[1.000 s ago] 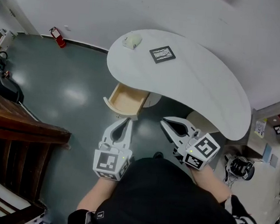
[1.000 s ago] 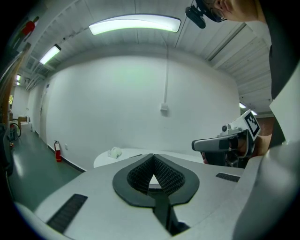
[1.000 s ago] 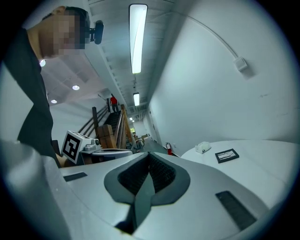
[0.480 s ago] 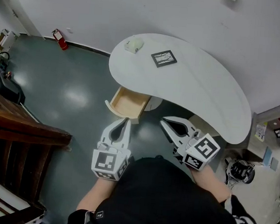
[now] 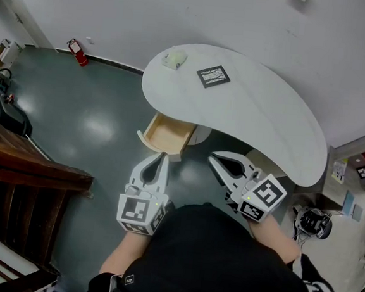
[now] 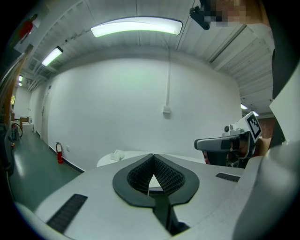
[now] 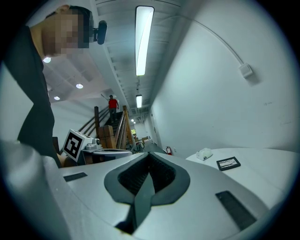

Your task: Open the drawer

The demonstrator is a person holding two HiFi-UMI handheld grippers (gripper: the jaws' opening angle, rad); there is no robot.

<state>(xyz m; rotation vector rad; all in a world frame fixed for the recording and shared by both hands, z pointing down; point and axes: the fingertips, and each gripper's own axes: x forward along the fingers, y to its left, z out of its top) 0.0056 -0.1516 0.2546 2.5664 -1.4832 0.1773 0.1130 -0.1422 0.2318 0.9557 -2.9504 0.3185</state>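
A light wooden drawer (image 5: 164, 132) stands pulled out from under the left end of a white curved table (image 5: 262, 111); its inside looks bare. My left gripper (image 5: 162, 158) hovers just short of the drawer's front, shut with nothing between its pads. In the left gripper view (image 6: 153, 157) its tips meet, pointing at the table. To the right of the drawer, below the table's near edge, my right gripper (image 5: 216, 159) is also shut and holds nothing. In the right gripper view (image 7: 150, 154) its pads are closed together.
On the tabletop lie a small pale object (image 5: 173, 59) and a black-framed square (image 5: 213, 75). A red fire extinguisher (image 5: 76, 50) stands by the far wall. Dark wooden stairs (image 5: 15, 172) fill the left side. Cluttered shelves (image 5: 358, 170) stand at the right.
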